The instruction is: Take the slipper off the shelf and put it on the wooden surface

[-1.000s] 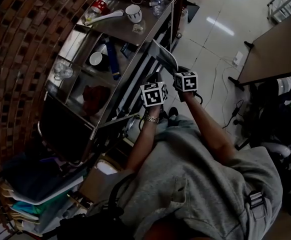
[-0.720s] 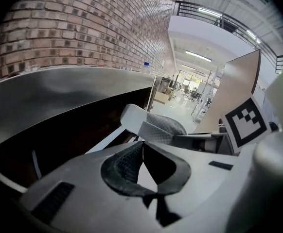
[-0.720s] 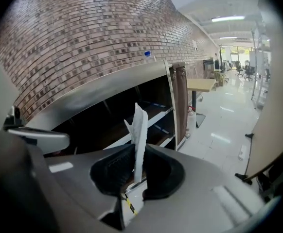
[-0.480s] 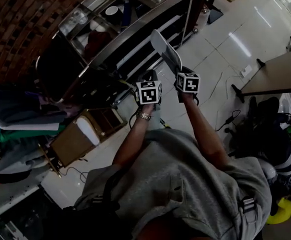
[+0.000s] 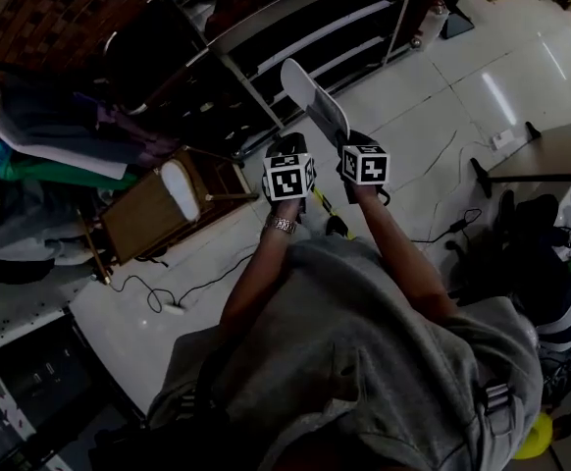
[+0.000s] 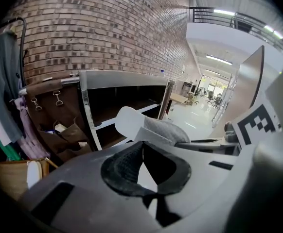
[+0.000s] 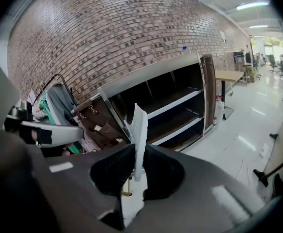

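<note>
A slipper (image 5: 314,100) with a white sole and grey upper sticks up edge-on from my right gripper (image 5: 350,143), which is shut on its sole (image 7: 138,130). In the right gripper view the pads (image 7: 113,169) press it from both sides. My left gripper (image 5: 290,147) hangs just left of it, its jaws (image 6: 142,147) closed with nothing between them; the slipper (image 6: 132,123) shows beyond. Both are over the tiled floor, in front of the dark metal shelf (image 5: 305,23). The wooden box (image 5: 138,226) stands down to the left with another white slipper (image 5: 179,189) on it.
Clothes and bags hang on a rack (image 5: 50,145) at the far left by the brick wall. Cables (image 5: 158,300) trail across the floor near the box. A table (image 5: 550,153) and a dark chair (image 5: 521,253) stand to the right.
The view has swung away from the shelf top toward the floor and the wooden box. Both grippers have drawn back from the shelf, the slipper still in the right one.
</note>
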`<state>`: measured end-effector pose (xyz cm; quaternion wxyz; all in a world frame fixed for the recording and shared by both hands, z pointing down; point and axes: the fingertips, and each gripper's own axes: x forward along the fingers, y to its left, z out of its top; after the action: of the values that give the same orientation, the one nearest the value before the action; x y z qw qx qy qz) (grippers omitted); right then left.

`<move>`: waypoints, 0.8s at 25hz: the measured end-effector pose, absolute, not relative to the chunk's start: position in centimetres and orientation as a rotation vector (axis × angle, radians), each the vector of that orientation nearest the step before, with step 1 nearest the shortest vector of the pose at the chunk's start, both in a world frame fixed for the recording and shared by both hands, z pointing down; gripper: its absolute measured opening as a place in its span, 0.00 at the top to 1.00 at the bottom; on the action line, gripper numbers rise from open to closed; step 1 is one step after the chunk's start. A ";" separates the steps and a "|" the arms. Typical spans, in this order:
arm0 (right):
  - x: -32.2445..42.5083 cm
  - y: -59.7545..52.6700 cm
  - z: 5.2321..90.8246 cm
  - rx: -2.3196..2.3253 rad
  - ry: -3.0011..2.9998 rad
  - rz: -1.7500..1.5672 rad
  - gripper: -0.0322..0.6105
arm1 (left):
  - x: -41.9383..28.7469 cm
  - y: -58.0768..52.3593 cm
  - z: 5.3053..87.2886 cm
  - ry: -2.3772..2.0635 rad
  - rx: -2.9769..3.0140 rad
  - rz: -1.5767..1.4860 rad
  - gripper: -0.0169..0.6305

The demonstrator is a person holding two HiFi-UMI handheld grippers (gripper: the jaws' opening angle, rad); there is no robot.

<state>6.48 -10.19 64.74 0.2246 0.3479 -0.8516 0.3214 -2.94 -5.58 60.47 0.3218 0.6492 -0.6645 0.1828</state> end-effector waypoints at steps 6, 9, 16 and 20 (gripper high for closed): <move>4.3 -9.5 62.4 0.923 -2.398 0.867 0.89 | -4.3 -5.4 59.5 -1.736 1.693 0.416 0.97; 3.3 -8.6 62.6 0.891 -2.401 0.880 0.89 | -4.7 -4.6 59.3 -1.738 1.693 0.406 0.97; -2.7 -4.8 62.8 0.724 -2.426 0.834 0.88 | -9.3 -1.0 59.7 -1.802 1.609 0.369 0.97; -5.9 -2.3 62.6 0.637 -2.436 0.805 0.88 | -12.2 1.2 59.5 -1.843 1.564 0.338 0.97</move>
<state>-5.90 -2.29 62.62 0.2464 0.2335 -0.8931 0.2951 -12.18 1.17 59.45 0.3432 0.6020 -0.7092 0.1299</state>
